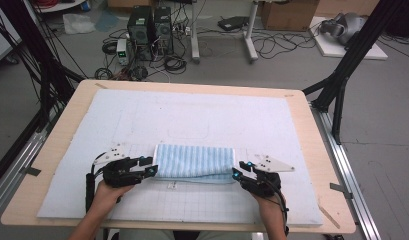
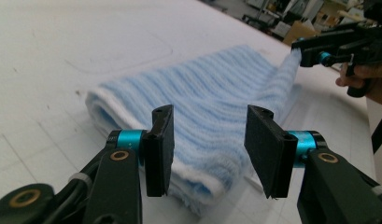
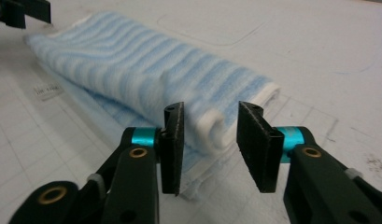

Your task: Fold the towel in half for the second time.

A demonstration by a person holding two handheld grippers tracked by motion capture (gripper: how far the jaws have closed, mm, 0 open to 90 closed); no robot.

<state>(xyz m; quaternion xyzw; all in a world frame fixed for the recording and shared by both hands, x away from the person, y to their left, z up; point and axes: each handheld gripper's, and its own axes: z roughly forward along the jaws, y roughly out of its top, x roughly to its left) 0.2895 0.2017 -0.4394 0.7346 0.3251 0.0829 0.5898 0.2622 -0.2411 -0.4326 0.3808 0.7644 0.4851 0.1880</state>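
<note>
A folded blue-and-white striped towel [image 1: 194,162] lies across the near middle of the white mat. My left gripper [image 1: 151,166] is at the towel's left end. In the left gripper view its jaws [image 2: 209,135] stand open, with the towel's white-edged end [image 2: 202,93] between them and gaps on both sides. My right gripper [image 1: 239,170] is at the towel's right end. It is open too [image 3: 211,135], and the rolled fold of the towel [image 3: 132,65] sits between its pads without being pinched. Each gripper view also shows the other gripper farther off, the right gripper [image 2: 319,51] and the left gripper [image 3: 20,11].
The white gridded mat [image 1: 192,115] covers most of the wooden table [image 1: 67,130]. A small paper label [image 1: 171,185] lies just in front of the towel. Beyond the table's far edge are computer towers [image 1: 149,25], cables and black frame posts [image 1: 342,85].
</note>
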